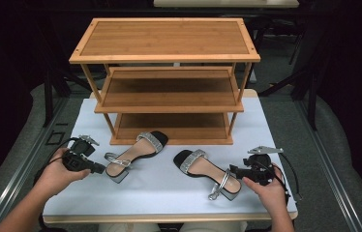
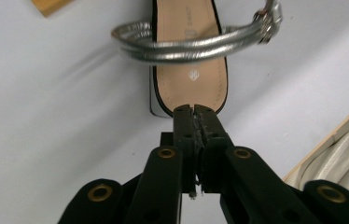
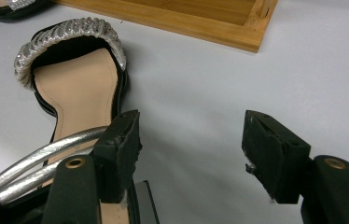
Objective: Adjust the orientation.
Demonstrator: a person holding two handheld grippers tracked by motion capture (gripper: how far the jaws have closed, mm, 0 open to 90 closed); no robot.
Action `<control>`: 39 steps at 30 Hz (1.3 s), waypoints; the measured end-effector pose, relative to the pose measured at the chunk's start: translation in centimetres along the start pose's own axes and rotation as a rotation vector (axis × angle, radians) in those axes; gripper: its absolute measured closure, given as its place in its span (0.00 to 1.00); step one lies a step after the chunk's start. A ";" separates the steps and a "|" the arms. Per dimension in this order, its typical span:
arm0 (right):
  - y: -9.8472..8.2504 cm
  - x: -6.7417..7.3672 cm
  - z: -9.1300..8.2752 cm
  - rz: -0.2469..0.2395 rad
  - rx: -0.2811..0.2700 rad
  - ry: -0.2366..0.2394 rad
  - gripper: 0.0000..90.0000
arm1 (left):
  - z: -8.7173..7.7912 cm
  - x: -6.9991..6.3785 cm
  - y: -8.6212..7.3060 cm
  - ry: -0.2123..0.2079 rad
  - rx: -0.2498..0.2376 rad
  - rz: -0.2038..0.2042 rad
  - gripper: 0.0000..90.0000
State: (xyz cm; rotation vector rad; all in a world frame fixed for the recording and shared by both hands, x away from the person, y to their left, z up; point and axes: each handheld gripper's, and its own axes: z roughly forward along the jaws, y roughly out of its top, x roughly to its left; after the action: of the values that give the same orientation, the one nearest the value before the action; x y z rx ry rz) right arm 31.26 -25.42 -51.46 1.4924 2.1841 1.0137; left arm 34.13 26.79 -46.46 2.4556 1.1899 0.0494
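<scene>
Two silver-strapped heeled sandals on a white table before a bamboo shoe rack [image 1: 165, 72]: left gripper [image 2: 195, 112] pinched shut at the left sandal [image 1: 133, 154] heel edge, seemingly for lifting; right gripper [image 3: 191, 140] wide open, empty, beside the right sandal [image 1: 208, 173] heel.

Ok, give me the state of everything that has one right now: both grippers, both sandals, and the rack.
Left gripper: jaws shut at the heel end of the left sandal, nothing visibly clamped.
Right gripper: jaws open, nothing between them.
Left black sandal with silver straps: flat on the white table, ankle strap buckled.
Right black sandal with silver straps: flat on the table.
Three-tier bamboo shoe rack: upright, no shoes on its shelves.
</scene>
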 end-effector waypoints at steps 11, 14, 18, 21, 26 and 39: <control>0.0 0.0 0.1 -0.002 -0.003 -0.006 0.41 | 2.2 0.0 -1.1 0.006 0.045 0.002 1.00; -0.1 0.0 0.1 0.000 0.004 -0.002 0.41 | 2.5 0.0 -1.2 0.000 0.045 -0.001 1.00; -0.1 0.0 0.2 0.002 0.005 -0.001 0.41 | 2.8 0.0 -1.1 -0.013 0.047 -0.001 1.00; -0.1 -0.1 0.2 0.000 0.002 -0.005 0.41 | 2.9 -0.2 -1.1 -0.011 0.048 -0.003 1.00; -0.1 -0.1 0.3 -0.001 0.001 -0.002 0.41 | 2.8 -0.4 -1.0 0.001 0.055 0.010 1.00; -0.1 0.0 0.3 0.001 0.002 -0.002 0.41 | 3.4 -1.8 -0.3 -0.067 0.069 0.048 1.00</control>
State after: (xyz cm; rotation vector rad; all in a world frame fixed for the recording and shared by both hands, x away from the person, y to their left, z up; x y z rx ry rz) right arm 31.41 -25.35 -51.78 1.4953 2.1830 1.0102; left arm 33.45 24.38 -49.41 2.5242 1.1224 -0.0606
